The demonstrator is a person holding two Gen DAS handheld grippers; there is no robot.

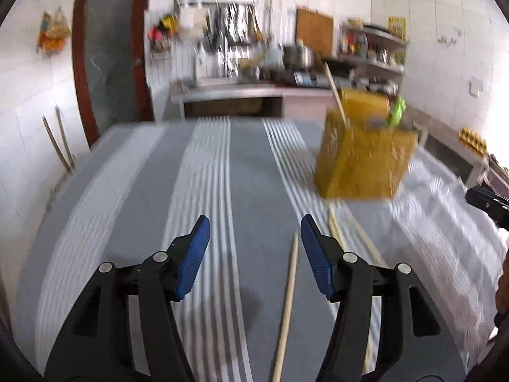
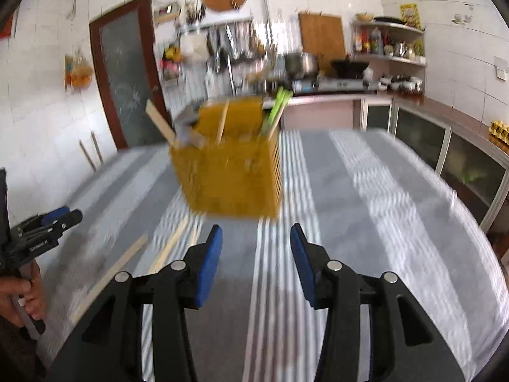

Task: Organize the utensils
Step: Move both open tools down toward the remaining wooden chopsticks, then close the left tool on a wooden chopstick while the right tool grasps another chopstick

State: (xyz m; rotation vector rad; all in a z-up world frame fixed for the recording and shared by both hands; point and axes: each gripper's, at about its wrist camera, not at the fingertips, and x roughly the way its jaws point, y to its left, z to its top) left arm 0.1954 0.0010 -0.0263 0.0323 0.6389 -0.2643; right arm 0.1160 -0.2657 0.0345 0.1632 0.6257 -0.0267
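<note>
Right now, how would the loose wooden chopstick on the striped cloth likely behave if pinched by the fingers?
The chopstick looks thin and straight, so probably stiff and light. It seems rounded, so it may roll on the cloth. Its slim shaft could slip between pads.

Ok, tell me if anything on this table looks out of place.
Yes. Several chopsticks lie loose on the striped tablecloth, in front of the yellow holder, while other utensils already stand inside it. One lies between the left gripper's open jaws, untouched. Nothing looks spilled or broken.
</note>
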